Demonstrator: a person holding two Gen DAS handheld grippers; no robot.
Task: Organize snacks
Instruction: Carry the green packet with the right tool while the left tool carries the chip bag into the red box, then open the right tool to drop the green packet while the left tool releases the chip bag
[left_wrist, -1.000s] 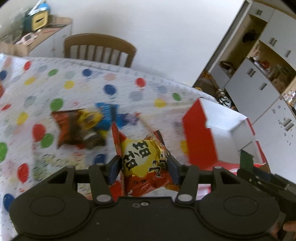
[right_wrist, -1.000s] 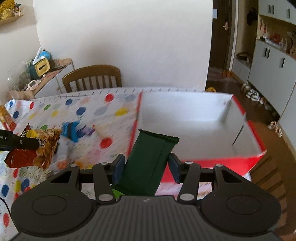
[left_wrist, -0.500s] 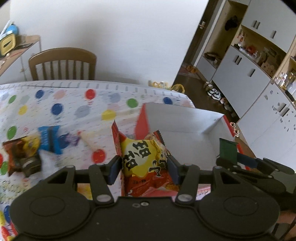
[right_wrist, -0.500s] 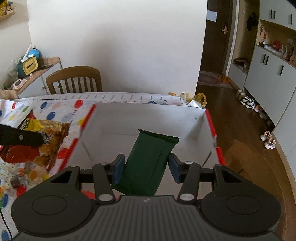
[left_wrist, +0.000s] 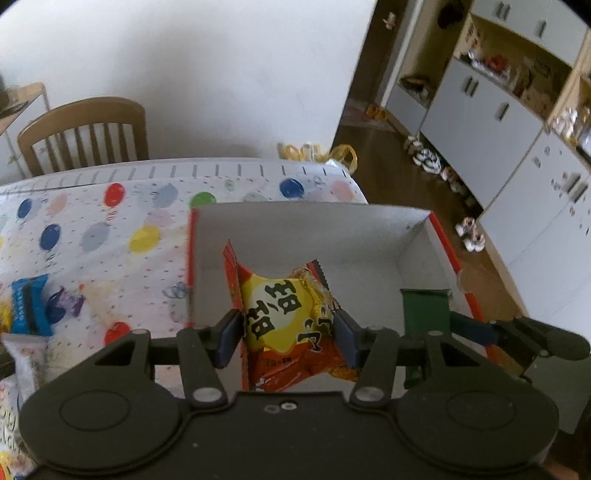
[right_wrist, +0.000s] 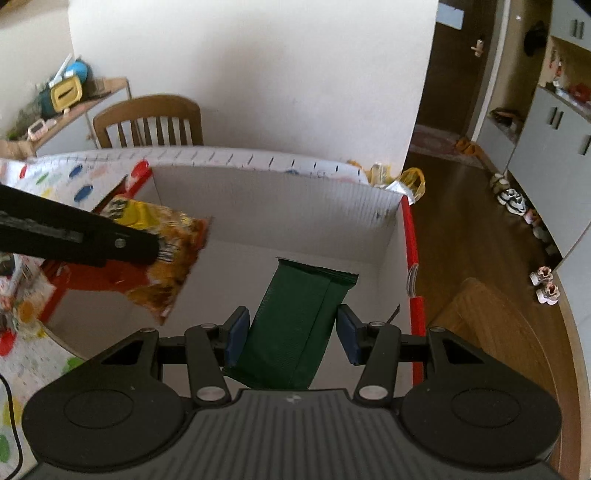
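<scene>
The left gripper (left_wrist: 286, 341) is clamped on a light, crinkly orange snack bag (left_wrist: 291, 325); the right gripper (right_wrist: 291, 334) clamps a flat green wrapper (right_wrist: 295, 325) by its lower part, both above the box (right_wrist: 280, 199).

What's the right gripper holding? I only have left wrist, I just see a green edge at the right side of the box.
Observer: A dark green flat packet, clamped between the right gripper fingers, hanging over the white inside of the box.
Operator: Is my snack bag over the box too?
Observer: Yes. From the right wrist, the orange and yellow bag hangs above the box's left part, held by the left gripper.
Operator: Anything behind the chair?
Observer: A side shelf left of the chair carries clutter, including a yellow and teal container.
</scene>
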